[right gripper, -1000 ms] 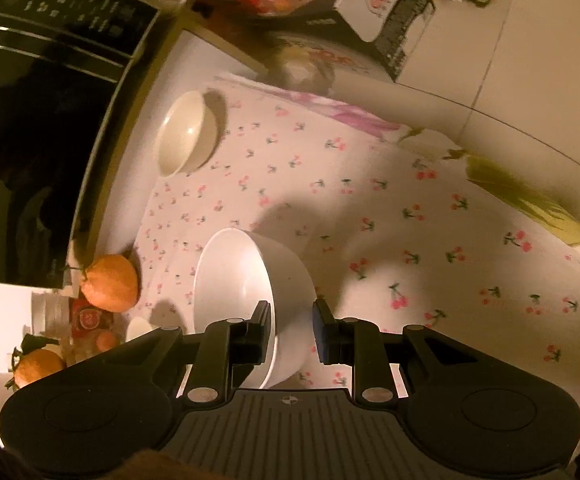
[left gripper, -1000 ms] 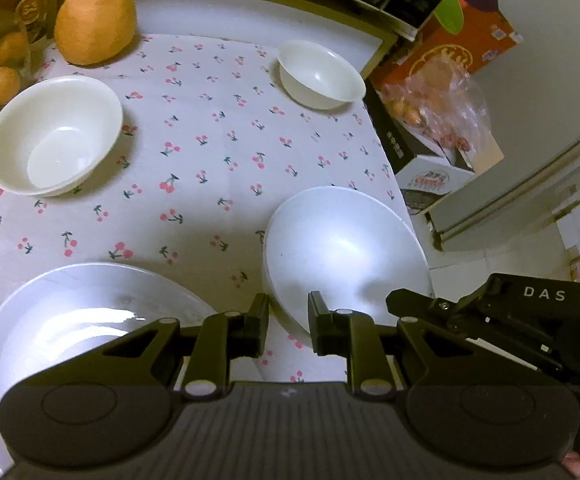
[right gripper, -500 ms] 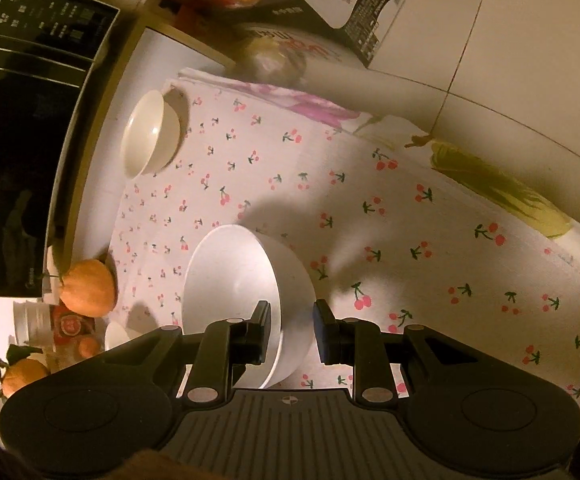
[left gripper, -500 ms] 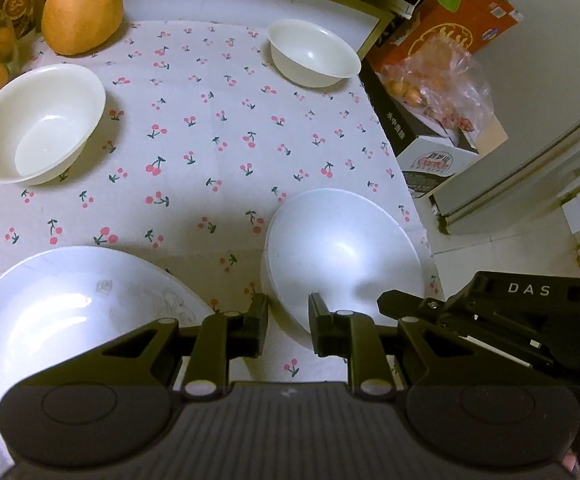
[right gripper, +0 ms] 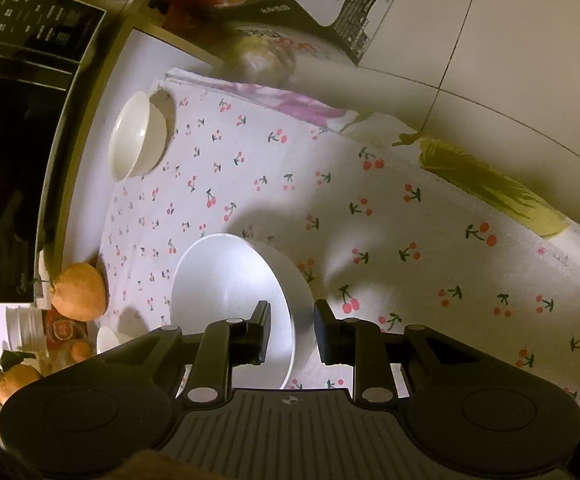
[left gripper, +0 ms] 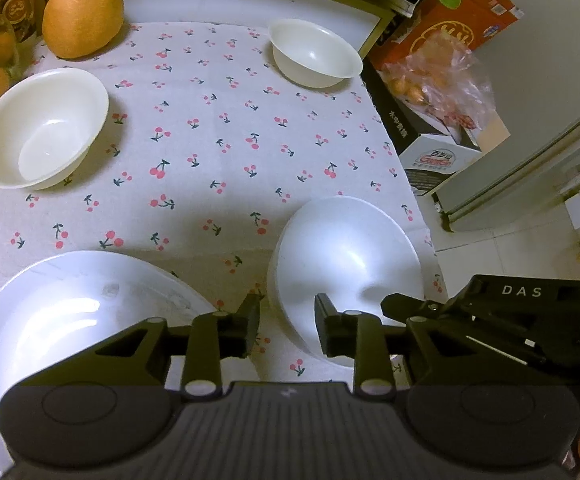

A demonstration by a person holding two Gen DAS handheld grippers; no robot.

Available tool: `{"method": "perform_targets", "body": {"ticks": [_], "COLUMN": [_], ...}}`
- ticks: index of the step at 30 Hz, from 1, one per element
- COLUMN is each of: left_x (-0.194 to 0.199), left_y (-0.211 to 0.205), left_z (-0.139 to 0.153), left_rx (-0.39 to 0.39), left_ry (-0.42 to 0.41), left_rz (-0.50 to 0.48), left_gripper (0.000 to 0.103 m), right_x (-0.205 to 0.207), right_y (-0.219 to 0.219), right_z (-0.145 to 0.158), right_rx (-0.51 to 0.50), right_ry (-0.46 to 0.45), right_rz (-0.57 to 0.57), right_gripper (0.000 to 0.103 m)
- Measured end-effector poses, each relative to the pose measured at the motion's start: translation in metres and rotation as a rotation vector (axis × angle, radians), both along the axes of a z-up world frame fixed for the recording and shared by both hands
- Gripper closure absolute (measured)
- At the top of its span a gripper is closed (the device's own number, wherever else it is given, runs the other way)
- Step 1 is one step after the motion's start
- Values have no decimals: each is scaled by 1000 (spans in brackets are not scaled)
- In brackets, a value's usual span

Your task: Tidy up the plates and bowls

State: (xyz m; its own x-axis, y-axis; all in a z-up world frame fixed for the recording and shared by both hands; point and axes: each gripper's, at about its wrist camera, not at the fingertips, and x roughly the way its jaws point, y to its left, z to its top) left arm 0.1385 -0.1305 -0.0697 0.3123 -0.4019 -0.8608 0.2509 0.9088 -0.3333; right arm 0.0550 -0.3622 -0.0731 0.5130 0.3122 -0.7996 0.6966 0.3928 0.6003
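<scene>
Since the earlier frame the left gripper (left gripper: 286, 330) has just been opening, its jaws now wider and released, with only the near edge of the big bowl (left gripper: 346, 264) between them, untouched. The right gripper (right gripper: 292, 334) straddles that bowl's rim, but whether it pinches cannot be told. Judging by the spread, little is organized: the plate (left gripper: 70, 320) at seven o'clock, the medium bowl (left gripper: 42, 128) at ten and the small bowl (left gripper: 314, 54) at one lie well apart, unstacked.

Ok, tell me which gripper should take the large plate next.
Left. The left gripper hovers beside the large plate, jaws just opened with nothing between; the right gripper clasps the white bowl.
</scene>
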Motion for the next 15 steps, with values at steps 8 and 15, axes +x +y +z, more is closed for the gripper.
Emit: {"method": "perform_targets", "body": {"ticks": [8, 15], "left_x": [1, 2], "left_y": [2, -3], "left_z": [8, 14], "left_rx": [-30, -36], "left_ry": [-16, -32], "left_rz": [10, 1], "left_gripper": [49, 28], "right_x": [-1, -1], "right_y": [-3, -10], "right_z": [2, 6], "right_rx": [1, -11], "right_ry": [-9, -38], "right_rz": [-17, -33], "right_gripper": [52, 38]}}
